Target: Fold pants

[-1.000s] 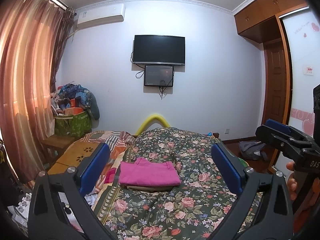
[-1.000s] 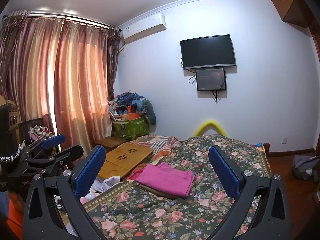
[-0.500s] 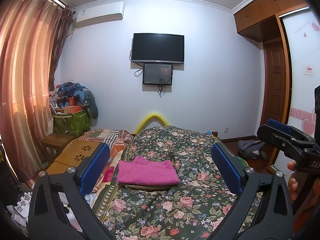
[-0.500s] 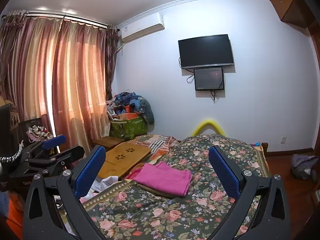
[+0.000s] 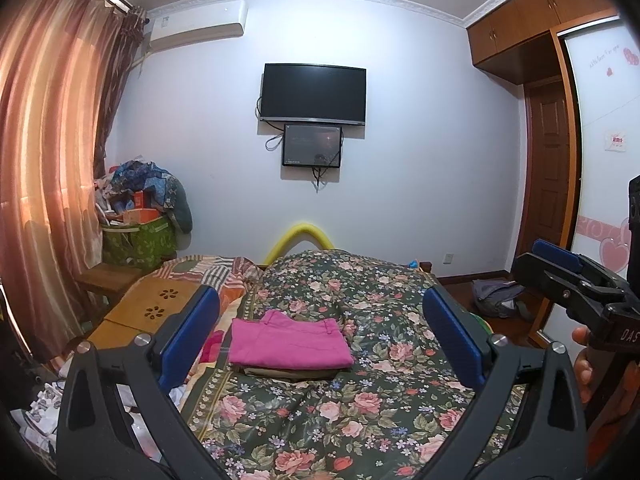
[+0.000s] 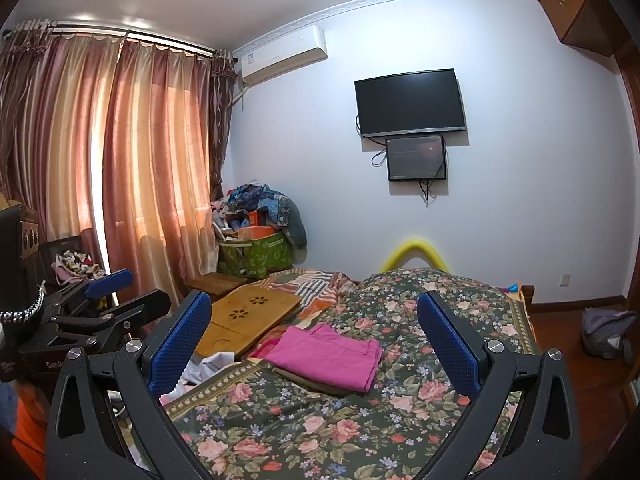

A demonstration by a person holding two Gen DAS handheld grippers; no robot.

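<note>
Folded pink pants (image 5: 290, 344) lie on top of a folded olive-brown garment (image 5: 280, 372) on the floral bedspread (image 5: 340, 420). They also show in the right wrist view (image 6: 326, 356). My left gripper (image 5: 320, 332) is open and empty, held above the bed well short of the pants. My right gripper (image 6: 314, 336) is open and empty, also back from the pile. The right gripper shows at the right edge of the left wrist view (image 5: 560, 272), and the left gripper shows at the left of the right wrist view (image 6: 108, 292).
A wooden lap tray (image 6: 248, 316) and striped bedding (image 5: 208, 272) lie left of the pants. A green bin piled with clothes (image 5: 140, 236) stands by the curtains. A TV (image 5: 314, 94) hangs on the far wall. A grey backpack (image 5: 496, 298) lies on the floor at right.
Both grippers have tilted up and drawn back slightly, so the pants sit lower in both views. The pants have not moved.
</note>
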